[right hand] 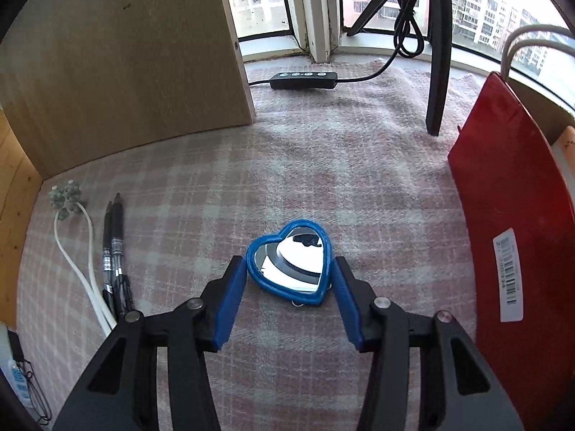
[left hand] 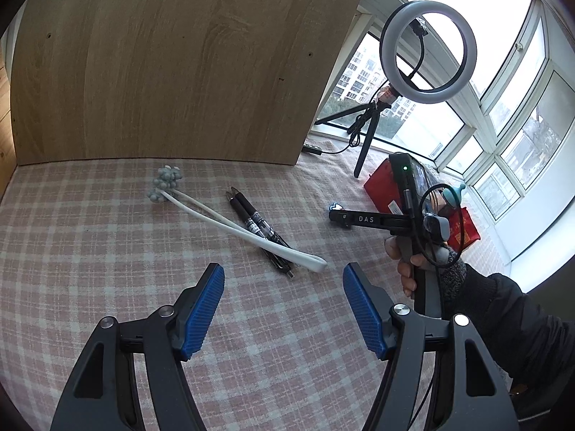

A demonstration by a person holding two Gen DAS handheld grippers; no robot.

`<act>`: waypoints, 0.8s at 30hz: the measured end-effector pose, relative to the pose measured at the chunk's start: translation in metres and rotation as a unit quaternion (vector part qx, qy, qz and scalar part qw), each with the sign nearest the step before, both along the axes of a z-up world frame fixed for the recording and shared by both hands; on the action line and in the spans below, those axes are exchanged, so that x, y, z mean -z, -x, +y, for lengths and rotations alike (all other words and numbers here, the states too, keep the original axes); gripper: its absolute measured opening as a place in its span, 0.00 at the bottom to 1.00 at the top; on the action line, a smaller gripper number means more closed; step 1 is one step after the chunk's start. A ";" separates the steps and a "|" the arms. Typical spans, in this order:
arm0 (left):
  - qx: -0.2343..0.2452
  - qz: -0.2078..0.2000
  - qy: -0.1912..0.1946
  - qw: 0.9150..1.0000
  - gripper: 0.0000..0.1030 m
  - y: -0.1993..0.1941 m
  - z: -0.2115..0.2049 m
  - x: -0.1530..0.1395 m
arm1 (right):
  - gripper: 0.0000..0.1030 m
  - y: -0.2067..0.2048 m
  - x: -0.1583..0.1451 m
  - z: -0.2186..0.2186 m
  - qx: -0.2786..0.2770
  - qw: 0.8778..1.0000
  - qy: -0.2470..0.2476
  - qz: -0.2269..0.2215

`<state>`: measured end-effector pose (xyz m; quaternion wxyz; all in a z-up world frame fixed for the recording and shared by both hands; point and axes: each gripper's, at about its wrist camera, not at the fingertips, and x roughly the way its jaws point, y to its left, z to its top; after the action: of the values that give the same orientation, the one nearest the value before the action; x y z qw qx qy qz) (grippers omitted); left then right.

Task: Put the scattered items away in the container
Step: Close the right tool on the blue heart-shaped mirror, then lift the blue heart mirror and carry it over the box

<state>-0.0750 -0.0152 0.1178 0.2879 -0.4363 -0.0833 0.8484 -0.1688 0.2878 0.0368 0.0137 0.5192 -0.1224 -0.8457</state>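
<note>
1. Right gripper (right hand: 287,269): jaws flank the blue heart-shaped plastic mirror (right hand: 290,262) lying flat on the pink checked cloth (right hand: 323,165); contact unclear
2. Left gripper (left hand: 284,276): jaws wide, empty, above cloth

pens (right hand: 115,251): lower ends hidden behind gripper arm | red bag (right hand: 517,222): cut off right | barcode label (right hand: 507,274): unreadable

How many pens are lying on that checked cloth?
2. The two black pens lie side by side, touching, near the left edge of the checked cloth in the right wrist view, with the white massager's handle lying across their lower ends. None seems hidden.
</note>
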 end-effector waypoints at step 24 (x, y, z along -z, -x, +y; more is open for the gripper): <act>0.100 -0.049 0.011 0.994 0.64 -0.012 0.054 0.020 | 0.46 -0.156 -0.073 -0.057 -0.148 0.985 0.002 0.094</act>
<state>-0.0629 0.0384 0.0975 0.3620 -0.4865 -0.0440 0.7939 -0.0123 0.2311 0.1099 0.1510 0.4501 -0.0446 -0.8790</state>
